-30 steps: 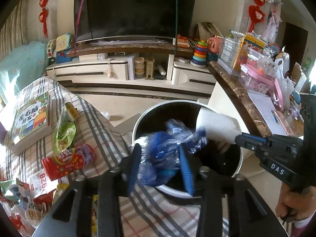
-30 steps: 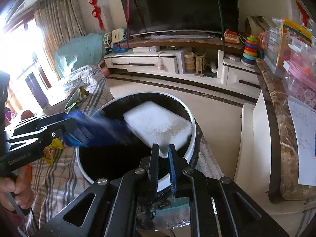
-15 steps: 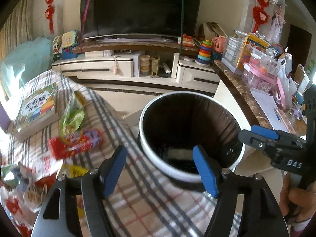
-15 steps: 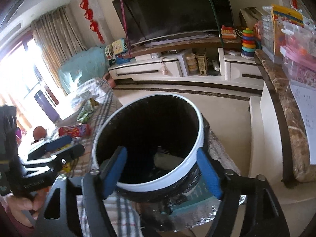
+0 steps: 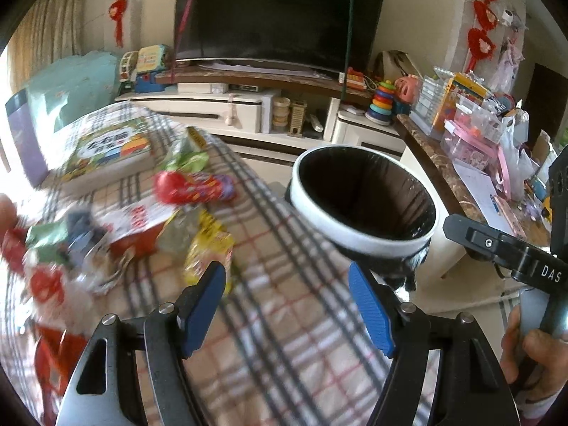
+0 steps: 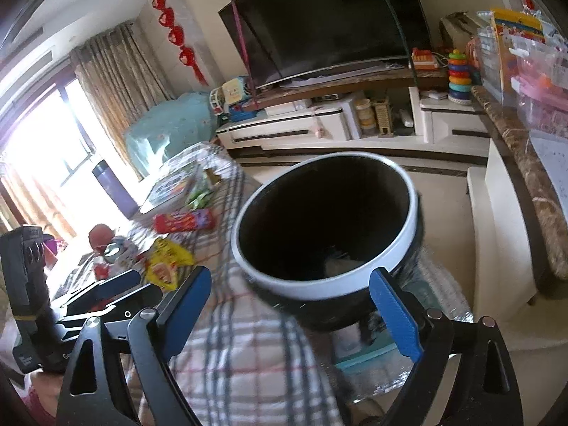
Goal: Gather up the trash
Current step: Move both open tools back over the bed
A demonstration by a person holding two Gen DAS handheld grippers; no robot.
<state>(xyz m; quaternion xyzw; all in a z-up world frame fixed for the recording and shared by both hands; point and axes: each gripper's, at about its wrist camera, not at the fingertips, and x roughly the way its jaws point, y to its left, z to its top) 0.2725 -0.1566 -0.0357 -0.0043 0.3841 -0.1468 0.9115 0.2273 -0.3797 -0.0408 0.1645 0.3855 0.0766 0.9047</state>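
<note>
Left wrist view: the left gripper point(image 5: 287, 305) is shown with its jaws spread and empty over the plaid cloth point(image 5: 284, 337), the blue wrapper held a second ago having been released into the bin point(image 5: 358, 238). The right gripper point(image 6: 291, 305) is likewise parted, its white pad dropped. Remaining wrappers point(image 5: 209, 252) are left beside the bin. Only in the right wrist view is a pale item point(image 6: 340, 266) seen at the bin's bottom.

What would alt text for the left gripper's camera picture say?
The open, empty left gripper hangs over a checked tablecloth, with blurred snack wrappers on its left and a black-lined white bin on its right.
</note>
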